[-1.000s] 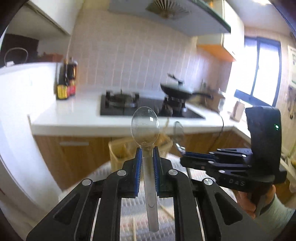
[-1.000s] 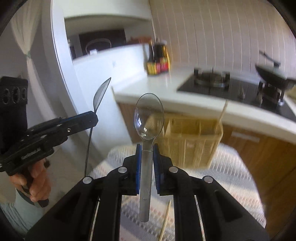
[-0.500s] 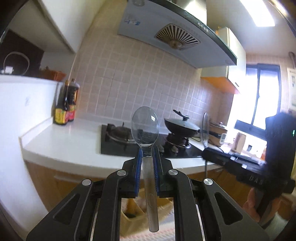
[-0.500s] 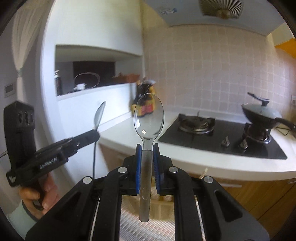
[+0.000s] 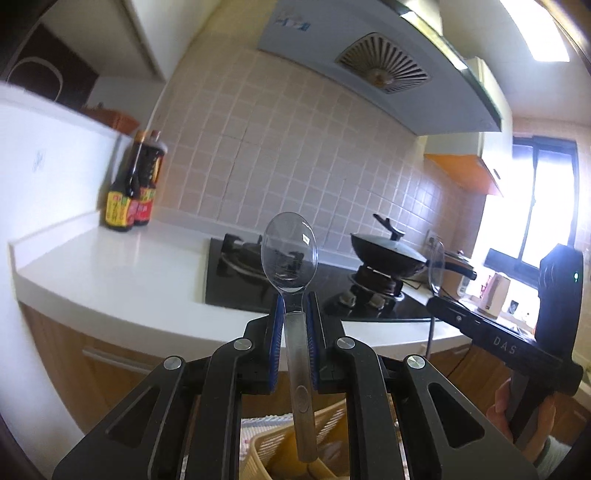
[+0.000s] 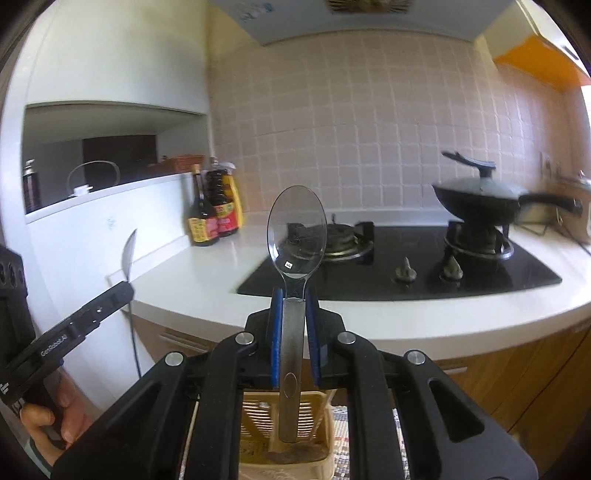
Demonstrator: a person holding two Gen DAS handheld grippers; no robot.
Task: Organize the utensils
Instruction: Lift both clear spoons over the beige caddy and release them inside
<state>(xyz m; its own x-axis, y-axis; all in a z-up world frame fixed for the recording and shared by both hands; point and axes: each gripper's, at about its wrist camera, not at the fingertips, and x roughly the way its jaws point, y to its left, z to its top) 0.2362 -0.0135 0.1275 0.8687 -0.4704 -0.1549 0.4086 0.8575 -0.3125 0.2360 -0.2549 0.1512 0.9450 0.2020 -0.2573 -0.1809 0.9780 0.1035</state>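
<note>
The left gripper [image 5: 295, 325] is clamped on a clear spoon [image 5: 289, 254], bowl up; only its view shows the window [image 5: 546, 206]. The right gripper [image 6: 294, 325] pinches a second clear spoon [image 6: 297, 236] above the yellow basket [image 6: 317, 417], whose contents are unclear. "DAS" marks the right gripper's side, "GenRobot.AI" the left's.

Bright daylight, window [image 5: 532, 206] blown out at right, ceiling light [image 5: 546, 35] glaring, fisheye edges bent, dark corner vignette, left wall softly blurred

Two clear spoons [image 5: 289, 254] [image 6: 296, 232], upright, bowls up
</note>
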